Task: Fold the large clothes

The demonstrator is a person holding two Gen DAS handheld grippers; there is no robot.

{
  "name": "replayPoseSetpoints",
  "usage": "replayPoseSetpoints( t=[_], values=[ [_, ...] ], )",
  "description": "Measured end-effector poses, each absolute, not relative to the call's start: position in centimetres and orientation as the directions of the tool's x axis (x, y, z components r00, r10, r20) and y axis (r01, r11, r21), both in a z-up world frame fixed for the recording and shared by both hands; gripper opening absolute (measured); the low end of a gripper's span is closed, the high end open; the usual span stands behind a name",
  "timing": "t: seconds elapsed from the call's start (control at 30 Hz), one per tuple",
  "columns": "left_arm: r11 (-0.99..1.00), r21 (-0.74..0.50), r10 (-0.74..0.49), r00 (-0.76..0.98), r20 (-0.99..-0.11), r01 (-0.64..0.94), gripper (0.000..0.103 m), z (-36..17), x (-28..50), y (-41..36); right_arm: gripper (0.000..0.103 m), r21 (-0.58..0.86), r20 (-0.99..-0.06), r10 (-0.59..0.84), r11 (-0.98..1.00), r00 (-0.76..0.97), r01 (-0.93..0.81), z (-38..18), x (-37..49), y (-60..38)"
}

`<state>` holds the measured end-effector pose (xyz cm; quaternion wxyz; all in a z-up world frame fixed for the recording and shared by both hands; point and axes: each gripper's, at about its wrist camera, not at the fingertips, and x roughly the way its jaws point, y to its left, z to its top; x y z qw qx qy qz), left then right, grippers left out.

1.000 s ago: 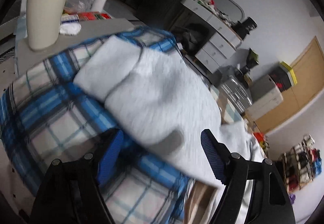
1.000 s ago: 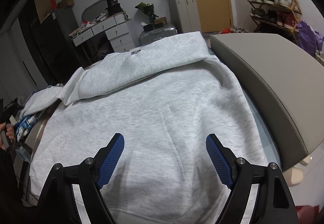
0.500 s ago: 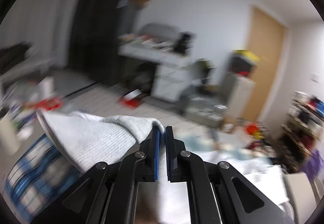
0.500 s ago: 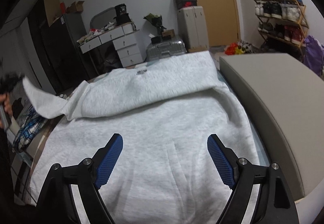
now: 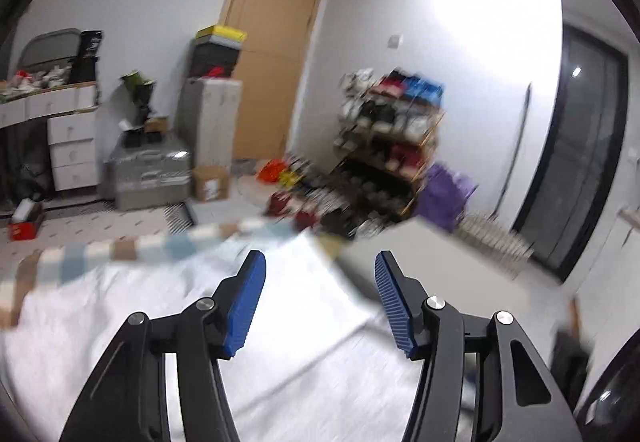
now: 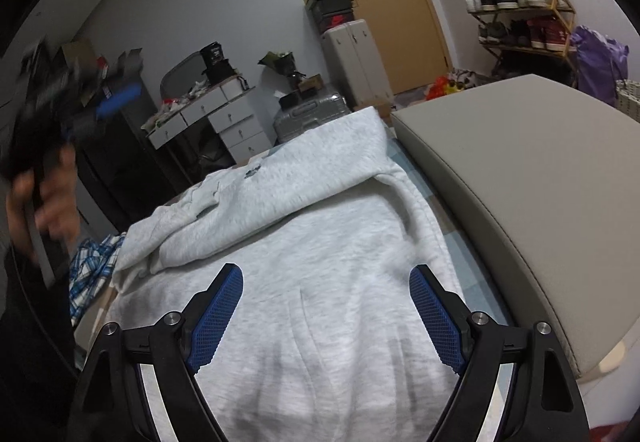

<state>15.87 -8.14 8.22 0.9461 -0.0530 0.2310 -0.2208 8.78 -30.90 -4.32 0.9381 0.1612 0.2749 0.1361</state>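
A large light-grey sweatshirt (image 6: 320,262) lies spread on the bed, its top part and one sleeve folded over the body. My right gripper (image 6: 324,306) is open and empty, just above the lower part of the garment. My left gripper (image 5: 320,294) is open and empty, above the sweatshirt (image 5: 200,314), which is blurred by motion in the left wrist view. In the right wrist view the left gripper (image 6: 116,98) appears blurred at the far left, held in a hand, away from the cloth.
A beige padded headboard (image 6: 520,178) runs along the right of the bed. A blue plaid garment (image 6: 92,266) lies at the left edge. A checked sheet (image 5: 160,246) shows beyond the sweatshirt. Drawers (image 6: 224,122), a suitcase (image 6: 308,114) and a shoe rack (image 6: 516,10) stand behind.
My left gripper closed on the sleeve, swung it over onto the sweatshirt body, then opened and let it go. The right gripper stayed open and rose slightly.
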Motion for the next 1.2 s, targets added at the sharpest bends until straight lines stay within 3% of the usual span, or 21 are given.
replayPoseSetpoints(
  t=[0.17,0.37,0.57,0.83,1.2],
  values=[
    [0.959,-0.255,-0.244,0.824,-0.511,0.126,0.058,4.7,12.8,-0.4,0.086,0.388,-0.518,0.354,0.909,0.779,-0.155,-5.7,10.0,-30.4],
    [0.945,-0.322,-0.144,0.807,-0.573,-0.060,0.058,2.0,8.9,3.3,0.086,0.354,-0.556,0.338,0.923,0.759,-0.151,-6.0,10.2,-29.3],
    [0.925,-0.375,-0.195,0.771,-0.606,-0.061,0.058,-1.0,9.3,1.8,0.086,0.335,-0.576,0.376,0.918,0.726,-0.211,-2.7,11.7,-26.2],
    [0.964,-0.265,-0.160,0.761,-0.629,-0.016,0.058,-2.4,9.7,-0.4,0.086,0.289,-0.496,0.460,0.887,0.737,-0.359,4.8,16.9,-17.4],
    [0.952,-0.299,-0.148,0.754,-0.640,-0.066,0.058,-2.7,9.0,1.0,0.085,0.503,-0.654,0.575,0.816,0.491,-0.286,-5.1,33.4,-6.4]
  ],
)
